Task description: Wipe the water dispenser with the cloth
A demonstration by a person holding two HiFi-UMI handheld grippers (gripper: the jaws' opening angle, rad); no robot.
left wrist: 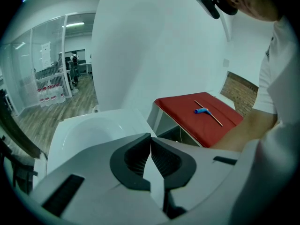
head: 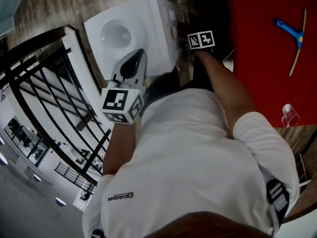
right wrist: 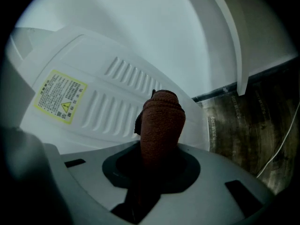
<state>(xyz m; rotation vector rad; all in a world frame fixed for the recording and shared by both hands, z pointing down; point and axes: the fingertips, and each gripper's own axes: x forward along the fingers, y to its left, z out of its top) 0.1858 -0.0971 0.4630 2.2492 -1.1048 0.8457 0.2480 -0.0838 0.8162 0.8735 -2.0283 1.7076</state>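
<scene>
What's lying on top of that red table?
A blue-headed stick tool lies on the table, and a clear cup stands at its edge. The person's arm covers part of it.

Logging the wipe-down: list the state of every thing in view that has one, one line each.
Left tongs: shut, empty.
Right tongs: shut on the cloth.
cloth: bunched, by the vented panel.
Water dispenser: upright, no bottle seated.
Squeegee: lying flat on the red table.
</scene>
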